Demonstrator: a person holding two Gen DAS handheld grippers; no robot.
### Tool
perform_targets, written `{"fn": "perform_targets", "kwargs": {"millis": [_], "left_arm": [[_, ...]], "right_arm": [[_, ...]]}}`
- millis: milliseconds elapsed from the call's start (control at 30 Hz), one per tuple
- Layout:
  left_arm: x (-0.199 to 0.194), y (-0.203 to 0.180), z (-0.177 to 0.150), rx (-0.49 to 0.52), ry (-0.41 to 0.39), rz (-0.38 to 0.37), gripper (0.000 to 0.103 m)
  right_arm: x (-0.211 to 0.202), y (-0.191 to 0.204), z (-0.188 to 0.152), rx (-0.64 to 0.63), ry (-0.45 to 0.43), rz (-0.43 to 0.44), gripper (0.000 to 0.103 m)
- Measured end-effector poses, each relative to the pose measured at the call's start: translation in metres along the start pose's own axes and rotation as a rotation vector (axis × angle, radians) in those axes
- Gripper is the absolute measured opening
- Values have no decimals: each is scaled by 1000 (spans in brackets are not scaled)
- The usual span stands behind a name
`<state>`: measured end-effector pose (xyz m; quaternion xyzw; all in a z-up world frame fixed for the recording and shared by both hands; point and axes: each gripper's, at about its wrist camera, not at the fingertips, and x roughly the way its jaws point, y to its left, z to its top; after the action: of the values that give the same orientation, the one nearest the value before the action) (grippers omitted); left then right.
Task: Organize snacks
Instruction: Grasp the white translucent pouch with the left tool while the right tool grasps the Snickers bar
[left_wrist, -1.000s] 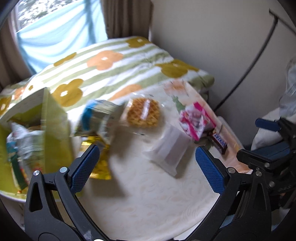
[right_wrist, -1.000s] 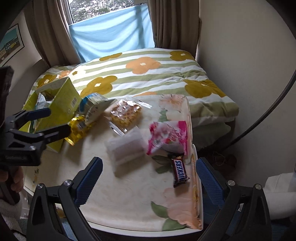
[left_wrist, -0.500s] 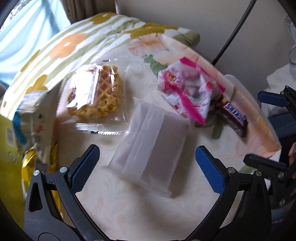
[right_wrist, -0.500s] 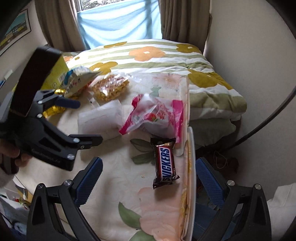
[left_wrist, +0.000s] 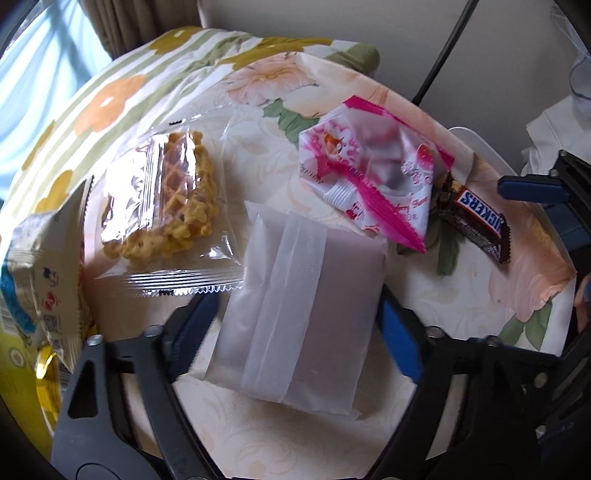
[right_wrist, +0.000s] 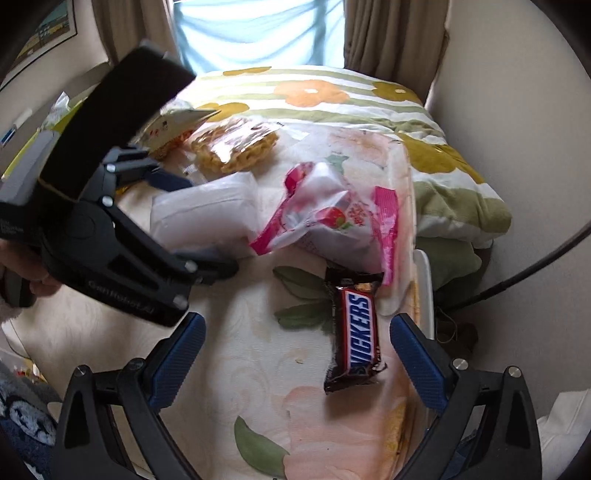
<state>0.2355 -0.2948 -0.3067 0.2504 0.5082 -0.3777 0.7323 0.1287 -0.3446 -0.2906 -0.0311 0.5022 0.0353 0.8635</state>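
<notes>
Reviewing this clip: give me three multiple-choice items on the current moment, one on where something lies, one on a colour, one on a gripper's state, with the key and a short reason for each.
1. Where does the Snickers bar lie?
A. between the right gripper's fingers
B. on the quilt
C. under the waffle pack

2. What colour trims the strawberry pack?
A. green
B. pink
C. blue

3. How does the left gripper stand at the white pack?
A. shut with nothing in it
B. nowhere near the pack
C. fingers on either side of it

Key: 1 A, the bar lies on the table between the open blue fingers, nearer the right one, untouched. 2 B, pink bands run along its edges. 3 C, a blue finger shows at each long edge of the pack; whether they press it is unclear.
</notes>
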Motion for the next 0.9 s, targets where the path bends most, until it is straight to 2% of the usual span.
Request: {"fn": "perform_targets", "kwargs": {"millis": [67, 100, 300, 700, 833, 900], "left_arm": [[-2, -3, 1, 24, -2, -5, 66], [-3, -4, 2, 32, 2, -2, 65], [-5, 2, 2, 0, 16, -18, 63], [-13, 18, -18, -68, 41, -15, 63], [-15, 20, -23, -87, 44, -12, 63], [-15, 20, -25, -91, 43, -12, 63]], "right_arm": [[3, 1, 0, 1, 10, 0, 99], [5, 0, 0, 5, 16, 0, 99], [16, -3, 2, 22, 43, 3, 99], [18, 8, 2, 8, 38, 58, 99], [17, 5, 2, 16, 29, 74, 91], [19, 2, 2, 22, 37, 62, 82]]}}
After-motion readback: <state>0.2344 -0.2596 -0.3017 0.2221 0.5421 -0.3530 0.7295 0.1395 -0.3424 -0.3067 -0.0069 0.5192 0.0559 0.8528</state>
